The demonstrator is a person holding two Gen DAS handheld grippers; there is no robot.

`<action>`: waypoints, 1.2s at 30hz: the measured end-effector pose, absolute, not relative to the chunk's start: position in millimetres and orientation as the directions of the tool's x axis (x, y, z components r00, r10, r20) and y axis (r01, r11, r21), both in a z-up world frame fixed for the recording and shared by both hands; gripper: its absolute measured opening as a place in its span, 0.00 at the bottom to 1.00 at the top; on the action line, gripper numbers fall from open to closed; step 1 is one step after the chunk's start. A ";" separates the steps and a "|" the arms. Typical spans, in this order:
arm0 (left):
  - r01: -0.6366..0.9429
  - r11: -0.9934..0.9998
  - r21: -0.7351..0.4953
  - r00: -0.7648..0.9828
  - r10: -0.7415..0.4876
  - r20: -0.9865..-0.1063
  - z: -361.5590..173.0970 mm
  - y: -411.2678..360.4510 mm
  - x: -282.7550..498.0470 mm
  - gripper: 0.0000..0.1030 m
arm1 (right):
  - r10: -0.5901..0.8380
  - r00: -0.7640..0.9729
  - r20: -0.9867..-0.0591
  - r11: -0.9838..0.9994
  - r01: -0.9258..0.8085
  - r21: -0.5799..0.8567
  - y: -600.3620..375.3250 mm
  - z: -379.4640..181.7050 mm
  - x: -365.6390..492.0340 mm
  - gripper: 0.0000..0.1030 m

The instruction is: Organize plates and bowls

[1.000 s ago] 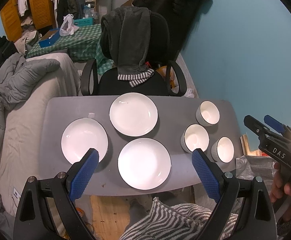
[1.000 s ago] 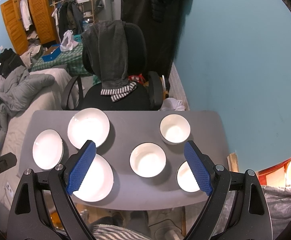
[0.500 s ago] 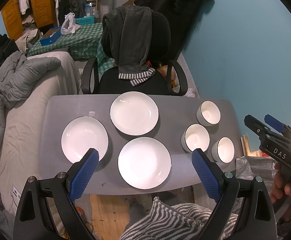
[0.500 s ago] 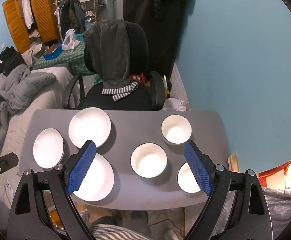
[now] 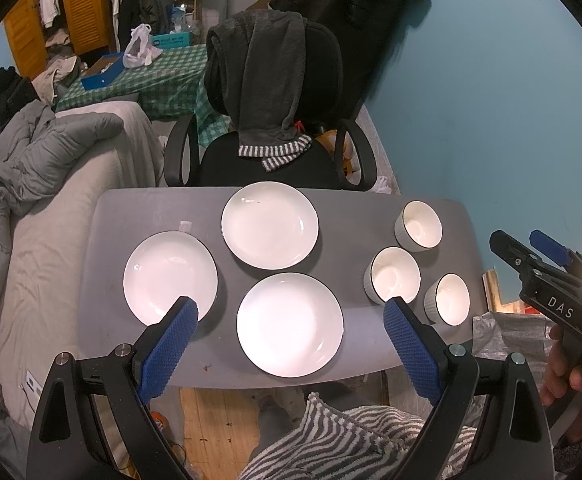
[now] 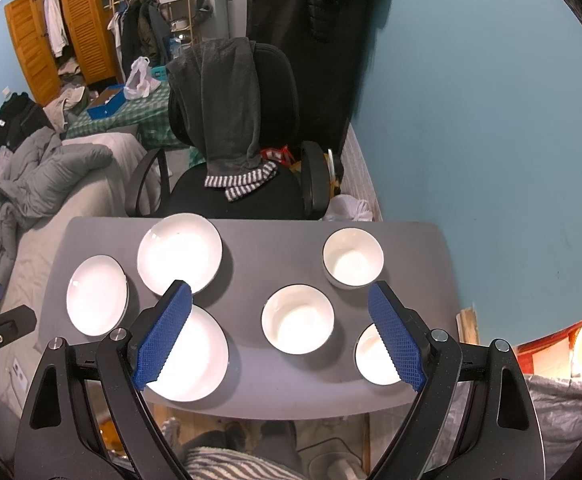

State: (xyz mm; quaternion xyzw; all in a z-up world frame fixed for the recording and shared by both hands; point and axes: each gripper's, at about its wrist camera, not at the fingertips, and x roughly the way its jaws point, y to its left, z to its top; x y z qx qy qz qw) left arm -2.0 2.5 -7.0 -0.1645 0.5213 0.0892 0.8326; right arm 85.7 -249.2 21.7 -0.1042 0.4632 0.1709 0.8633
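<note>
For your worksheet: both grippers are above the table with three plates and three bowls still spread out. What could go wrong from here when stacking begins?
1. The near plate lies close to the table's front edge; a nudge might push it off.
2. The near bowl also sits by that edge, close to the middle bowl, so the open right gripper could knock one while gripping the other.
3. The plates lie flat and smooth; the left gripper may slip on a rim.

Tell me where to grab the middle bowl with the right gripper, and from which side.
Pinch the rim of the middle bowl: one finger inside, one outside on its upright wall, coming from above on the near side. It stands upright, open and empty, apart from its neighbours, and the right gripper hangs open above it.
</note>
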 end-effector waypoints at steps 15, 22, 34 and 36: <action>-0.324 0.930 -0.174 0.437 -0.016 -0.899 -9.6 2.4 -5.7 0.92 | 0.198 0.511 -0.836 0.919 -0.393 -0.022 -248.5 20.0 85.5 0.86; -0.351 0.928 -0.123 0.424 0.040 -0.905 -15.9 7.9 -9.7 0.92 | 0.194 0.506 -0.840 0.911 -0.410 -0.037 -242.3 15.6 82.4 0.86; -0.440 0.889 -0.124 0.374 0.057 -0.925 -39.5 38.1 -20.7 0.92 | 0.200 0.493 -0.846 0.872 -0.483 -0.075 -217.0 5.6 84.9 0.86; -0.444 0.883 -0.152 0.369 0.025 -0.929 -45.8 46.4 -26.2 0.92 | 0.204 0.492 -0.847 0.865 -0.496 -0.079 -212.6 2.5 85.5 0.86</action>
